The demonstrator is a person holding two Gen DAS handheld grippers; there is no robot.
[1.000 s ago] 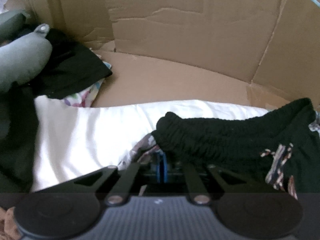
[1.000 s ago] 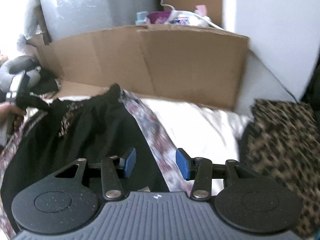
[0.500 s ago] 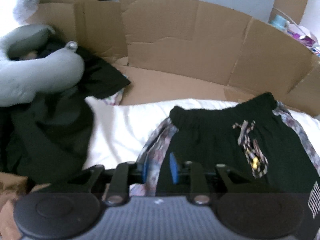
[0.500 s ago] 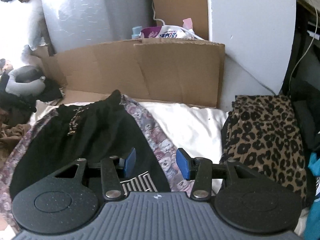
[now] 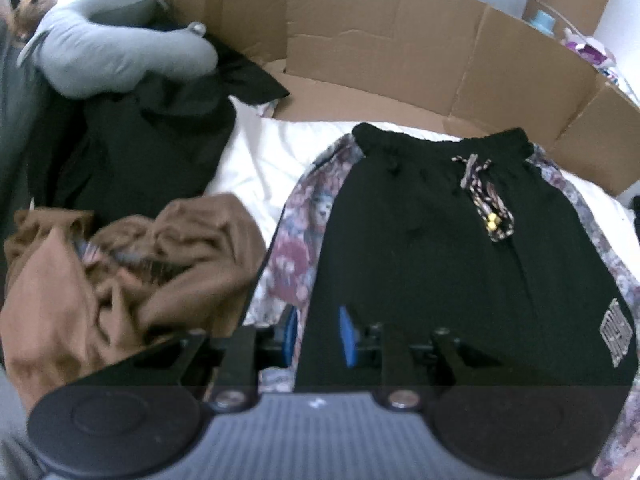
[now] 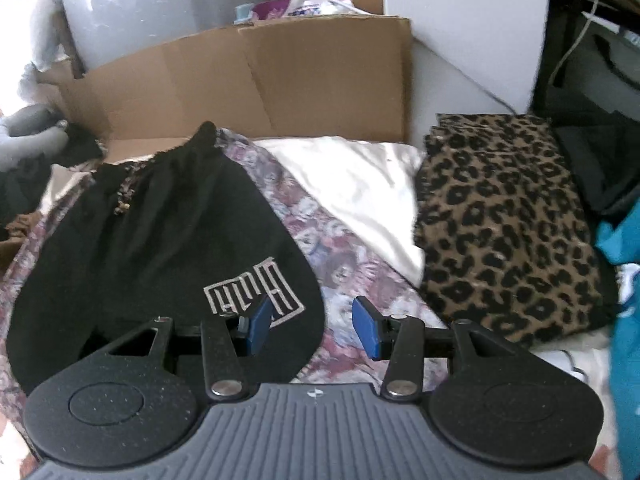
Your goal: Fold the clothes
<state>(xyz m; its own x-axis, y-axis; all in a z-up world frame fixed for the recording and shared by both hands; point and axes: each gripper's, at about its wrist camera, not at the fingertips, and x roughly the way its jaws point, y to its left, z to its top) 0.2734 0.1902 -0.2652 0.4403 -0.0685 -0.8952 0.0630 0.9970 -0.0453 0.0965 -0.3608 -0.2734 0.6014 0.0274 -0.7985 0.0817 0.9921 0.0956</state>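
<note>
Left of the black shorts (image 5: 440, 248) sits a crumpled brown garment (image 5: 128, 264). The shorts lie spread flat on the white bedding (image 5: 264, 160), waistband far away. The left gripper (image 5: 318, 338) hangs over their left edge, its jaws apart and holding nothing. The right gripper (image 6: 310, 326) hangs over their right edge, jaws wide apart too. Right of the shorts lies a leopard-print cloth (image 6: 504, 224). Folding them would need both jaws to pinch an edge.

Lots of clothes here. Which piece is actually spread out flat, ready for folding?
The black shorts with floral side panels, laid flat on the white sheet. The brown garment and the black clothes are crumpled heaps; the leopard-print piece looks already folded.
</note>
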